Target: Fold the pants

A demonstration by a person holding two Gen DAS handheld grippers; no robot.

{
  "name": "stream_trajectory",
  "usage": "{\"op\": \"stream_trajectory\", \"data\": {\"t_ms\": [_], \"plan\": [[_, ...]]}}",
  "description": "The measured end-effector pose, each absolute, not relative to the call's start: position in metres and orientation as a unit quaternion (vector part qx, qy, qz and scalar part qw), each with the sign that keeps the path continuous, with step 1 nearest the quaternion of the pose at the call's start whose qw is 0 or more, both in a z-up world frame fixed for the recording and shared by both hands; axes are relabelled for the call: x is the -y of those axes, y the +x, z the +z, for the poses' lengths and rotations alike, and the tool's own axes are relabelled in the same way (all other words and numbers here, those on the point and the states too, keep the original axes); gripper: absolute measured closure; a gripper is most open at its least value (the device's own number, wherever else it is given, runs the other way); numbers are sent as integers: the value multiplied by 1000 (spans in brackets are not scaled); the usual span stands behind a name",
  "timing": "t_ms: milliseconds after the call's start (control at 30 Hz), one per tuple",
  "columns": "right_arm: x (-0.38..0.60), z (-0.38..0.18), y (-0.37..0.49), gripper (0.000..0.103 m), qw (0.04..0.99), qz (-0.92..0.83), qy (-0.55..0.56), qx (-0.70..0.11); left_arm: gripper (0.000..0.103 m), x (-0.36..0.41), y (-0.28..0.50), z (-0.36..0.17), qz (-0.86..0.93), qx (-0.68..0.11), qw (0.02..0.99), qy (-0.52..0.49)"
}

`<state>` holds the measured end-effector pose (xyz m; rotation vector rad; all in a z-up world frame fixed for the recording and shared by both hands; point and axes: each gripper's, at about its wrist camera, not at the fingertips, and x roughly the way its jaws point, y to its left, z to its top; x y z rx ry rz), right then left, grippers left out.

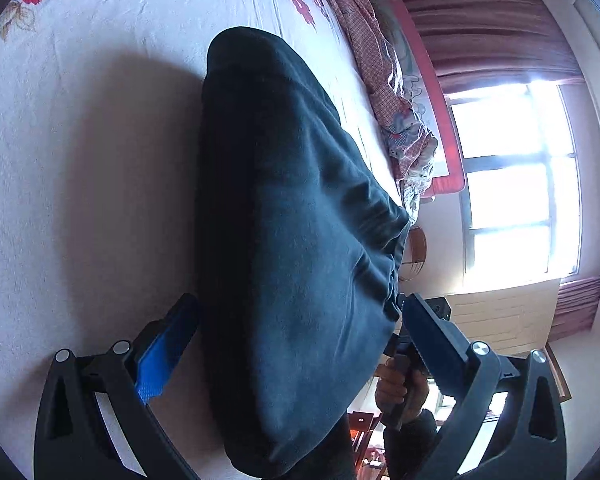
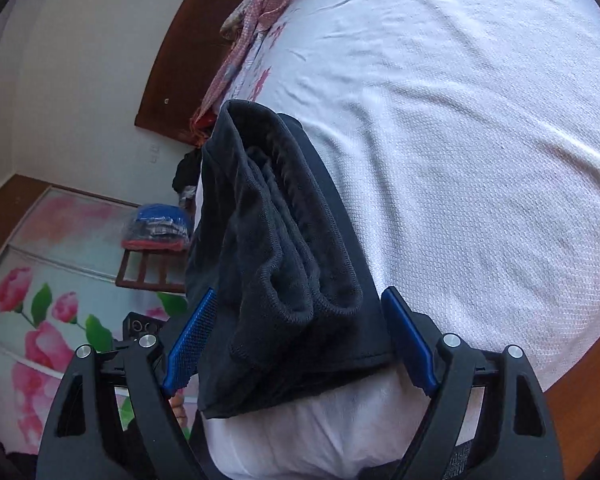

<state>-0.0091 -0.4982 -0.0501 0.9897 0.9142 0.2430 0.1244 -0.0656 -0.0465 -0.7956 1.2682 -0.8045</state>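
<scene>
The dark navy pants [image 1: 288,216] lie folded in a thick bundle on the white bed [image 1: 80,160]. In the left wrist view my left gripper [image 1: 300,320] is open, its blue-padded fingers [image 1: 164,356] standing on either side of the bundle's smooth folded end. In the right wrist view the pants [image 2: 276,248] show their stacked layers and cuffs at the bed's edge. My right gripper [image 2: 298,316] is open too, with a finger on each side of the bundle. The right gripper and the hand holding it [image 1: 404,384] show behind the pants in the left wrist view.
A red patterned quilt [image 1: 384,80] lies bunched along the bed's far side by the headboard [image 2: 180,52]. A bright window [image 1: 516,184] with maroon curtains lies beyond. A floral wardrobe [image 2: 32,280] and a chair with bagged clothes [image 2: 156,228] stand off the bed's edge.
</scene>
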Motion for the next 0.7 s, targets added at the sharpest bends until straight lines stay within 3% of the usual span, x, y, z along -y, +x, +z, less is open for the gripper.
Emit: {"op": "stream_trajectory", "data": {"t_ms": [33,67,100,133,233,367,700], "plan": [[494,-48,-1,28,780,105,447,-425,2,68,124,-46,-355,-559,663,-349],[490,-46,-1,37,787,90,428,-436,13,71,124,-45,-349,-562,667,-342],[488,-44,-1,45,790,80,419,-441,27,74,124,-47,-337,-572,670,-333],[488,-44,-3,51,787,77,427,-439,55,72,126,-52,-317,-582,672,-331],[480,-32,-5,59,793,70,415,-442,76,59,127,-63,-309,-582,648,-381],[468,-3,2,62,802,63,403,-437,81,60,126,-54,-327,-565,641,-403],[431,76,55,65,838,110,336,-415,82,35,149,4,-355,-502,659,-433]]}}
